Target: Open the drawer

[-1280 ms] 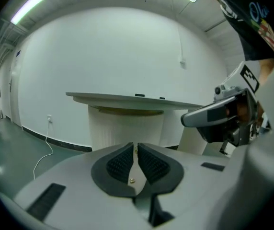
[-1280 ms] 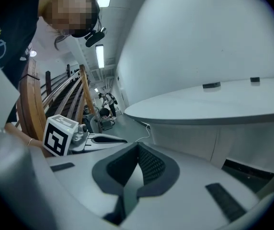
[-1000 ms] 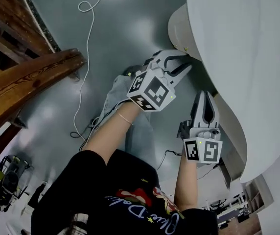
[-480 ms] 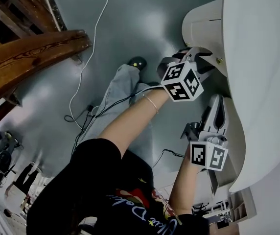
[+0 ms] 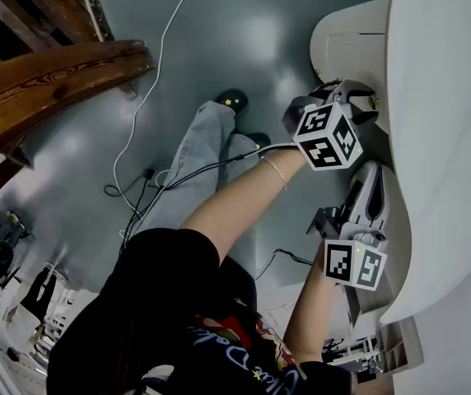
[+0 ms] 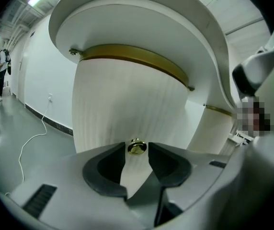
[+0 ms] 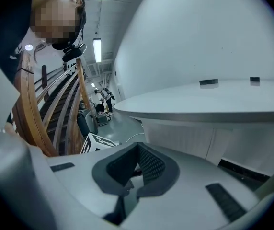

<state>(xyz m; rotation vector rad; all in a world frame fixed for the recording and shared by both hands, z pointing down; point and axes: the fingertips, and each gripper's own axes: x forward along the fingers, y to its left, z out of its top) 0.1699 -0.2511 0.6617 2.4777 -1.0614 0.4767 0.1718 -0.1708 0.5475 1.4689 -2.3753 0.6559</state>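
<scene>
The left tongs [image 6: 137,153] stood apart, one tip on each side of the small brass knob [image 6: 137,147]. The gaps were narrow, and I could not tell whether either pad touched it. That placement made sense: the knob was the only handhold on the curved white drawer front [image 6: 127,104], so it had to be bracketed before it could be clamped and pulled. The drawer looked closed, sitting in the middle of the left gripper view under the overhanging white counter [image 5: 441,138]. A brass band [image 6: 137,56] ran along the top of the drawer front.

The right tongs [image 7: 137,159] were together with nothing between them. In the head view they hung low on the right of the frame, just under the counter's edge and pointing along it. I judged them parked out of the way, since one knob needs only one grip.

Further out, the grey floor [image 5: 219,48] carried a loose white cable [image 5: 149,81], and a wooden railing [image 5: 46,81] crossed the upper left.

A second earlier the left tongs had been near the middle of the head view, only reaching towards the knob. By this moment they sat in the upper right, close against the drawer front, with the knob between their tips. The right tongs had kept much the same low place by the counter.
</scene>
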